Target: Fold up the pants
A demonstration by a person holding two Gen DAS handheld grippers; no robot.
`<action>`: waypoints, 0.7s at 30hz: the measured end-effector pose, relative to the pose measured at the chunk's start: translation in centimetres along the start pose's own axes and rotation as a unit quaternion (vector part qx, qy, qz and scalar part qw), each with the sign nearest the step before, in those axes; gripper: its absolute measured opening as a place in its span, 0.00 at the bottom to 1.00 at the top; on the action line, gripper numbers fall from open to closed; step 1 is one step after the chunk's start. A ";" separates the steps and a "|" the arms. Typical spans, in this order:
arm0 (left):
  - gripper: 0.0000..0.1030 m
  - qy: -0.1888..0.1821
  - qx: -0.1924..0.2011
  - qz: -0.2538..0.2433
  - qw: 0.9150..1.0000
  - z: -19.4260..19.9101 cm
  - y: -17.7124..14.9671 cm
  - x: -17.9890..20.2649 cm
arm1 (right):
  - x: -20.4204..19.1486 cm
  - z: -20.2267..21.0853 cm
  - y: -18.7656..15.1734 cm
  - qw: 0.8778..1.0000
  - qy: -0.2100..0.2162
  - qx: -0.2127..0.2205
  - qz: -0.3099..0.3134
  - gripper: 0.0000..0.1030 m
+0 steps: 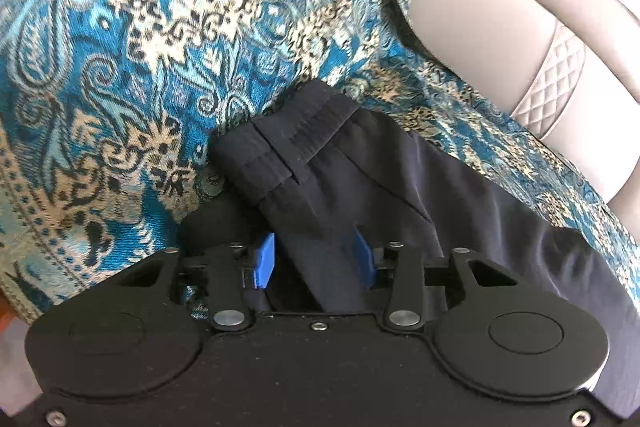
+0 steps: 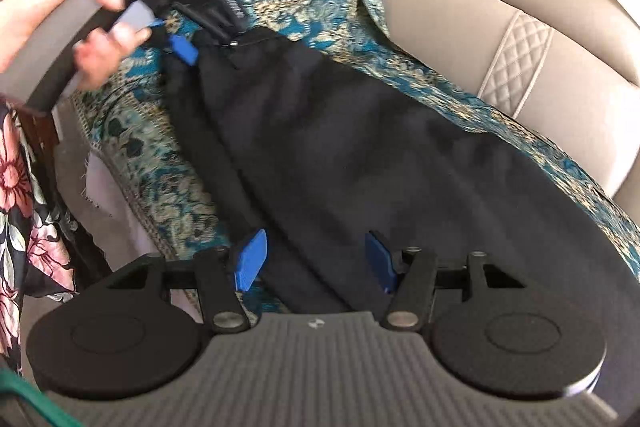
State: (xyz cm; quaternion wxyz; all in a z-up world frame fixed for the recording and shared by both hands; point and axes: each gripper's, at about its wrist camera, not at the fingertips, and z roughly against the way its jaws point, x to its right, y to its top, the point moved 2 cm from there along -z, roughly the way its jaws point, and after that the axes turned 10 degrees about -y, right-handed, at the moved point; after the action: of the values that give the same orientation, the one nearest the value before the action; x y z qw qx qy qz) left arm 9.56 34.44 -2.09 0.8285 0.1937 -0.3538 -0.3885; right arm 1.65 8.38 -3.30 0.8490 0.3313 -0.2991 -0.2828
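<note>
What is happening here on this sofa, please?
A person is folding dark pants laid lengthwise on a blue patterned cover over a beige sofa. The left gripper, held by a hand, is at the cuff end, its jaws apart with the fabric between them, apparently not clamped. The right gripper is open over the other end and holds nothing.

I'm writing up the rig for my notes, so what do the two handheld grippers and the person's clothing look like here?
Both grippers are black, with bright blue fingers on jointed black linkages held by silver pins, and two round black discs at the base. The left gripper has a plain black body. The right gripper has a ribbed grey body with a small logo. The person's hand grips a grey handle; dark clothing with pink flowers shows beside it.
</note>
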 end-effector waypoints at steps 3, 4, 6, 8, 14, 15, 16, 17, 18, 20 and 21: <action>0.15 0.007 0.003 0.013 1.000 -0.6 0.2 -0.4 | -0.7 -0.7 0.4 1.000 -0.015 0.007 0.001 0.68; 0.08 0.018 0.005 0.015 1.000 -0.6 0.4 -0.5 | -0.7 -1.0 0.5 1.000 -0.018 0.008 -0.001 0.68; 0.03 0.020 0.018 0.024 0.999 -0.1 0.6 -0.7 | -0.9 -1.4 0.8 1.000 -0.022 0.007 -0.008 0.67; 0.03 0.014 0.038 0.020 0.999 0.9 0.7 -0.4 | -1.0 -1.6 1.1 1.000 -0.015 0.007 -0.009 0.60; 0.03 0.023 0.064 -0.018 0.998 3.1 1.1 1.2 | -1.6 -1.7 1.9 1.000 -0.011 -0.001 0.004 0.07; 0.03 0.024 0.067 -0.026 0.997 3.7 1.0 1.5 | -1.3 -1.5 2.1 1.000 -0.009 -0.002 -0.008 0.06; 0.03 0.026 0.070 -0.033 0.997 4.1 0.9 1.7 | -1.0 -1.2 2.1 1.000 -0.005 -0.004 -0.019 0.05; 0.03 0.028 0.072 -0.038 0.996 4.4 0.7 1.7 | -0.6 -0.9 2.2 1.000 0.001 -0.005 -0.029 0.05; 0.03 0.032 0.071 -0.047 0.996 4.6 0.4 1.7 | -0.2 -0.3 2.3 0.999 0.011 -0.007 -0.038 0.05; 0.03 0.044 0.063 -0.060 0.995 4.9 -0.3 1.6 | 0.4 0.5 2.3 0.998 0.030 -0.012 -0.055 0.04; 0.03 0.053 0.056 -0.065 0.995 4.8 -0.8 1.3 | 0.5 0.8 2.2 0.997 0.041 -0.016 -0.059 0.04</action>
State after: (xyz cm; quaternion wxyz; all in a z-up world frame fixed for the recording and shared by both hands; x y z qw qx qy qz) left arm 6.15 32.69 1.24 0.8070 0.2825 -0.3174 -0.4100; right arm 2.06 9.09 -0.99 0.8477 0.3458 -0.2394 -0.3232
